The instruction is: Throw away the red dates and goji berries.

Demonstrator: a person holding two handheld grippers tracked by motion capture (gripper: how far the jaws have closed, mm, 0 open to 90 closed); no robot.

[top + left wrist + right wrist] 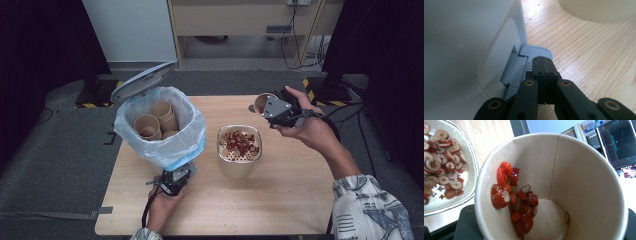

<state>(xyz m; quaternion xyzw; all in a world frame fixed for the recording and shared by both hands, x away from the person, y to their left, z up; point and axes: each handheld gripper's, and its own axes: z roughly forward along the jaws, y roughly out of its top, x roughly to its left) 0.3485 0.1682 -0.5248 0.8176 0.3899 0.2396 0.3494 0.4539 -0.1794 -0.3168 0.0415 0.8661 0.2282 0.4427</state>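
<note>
My left gripper [176, 179] is shut with nothing between its jaws; its tips [542, 61] rest on the grey ribbed pedal [534, 51] of a white bin [160, 145]. The bin's lid [142, 80] stands open, and several empty paper cups [155, 120] lie in its plastic liner. My right gripper [272, 107] is shut on a paper cup [261, 103], held tilted on its side above the table's far right. Wet red date slices [516, 200] cling to the cup's inner wall [574, 182]. A cream strainer bowl [239, 167] holding date slices [441, 165] stands mid-table, left of and below the cup.
The wooden table [290, 200] has bare room at the front and right. Grey carpet surrounds it. Dark stands with hazard tape [312, 92] and cables sit behind the table's far right corner.
</note>
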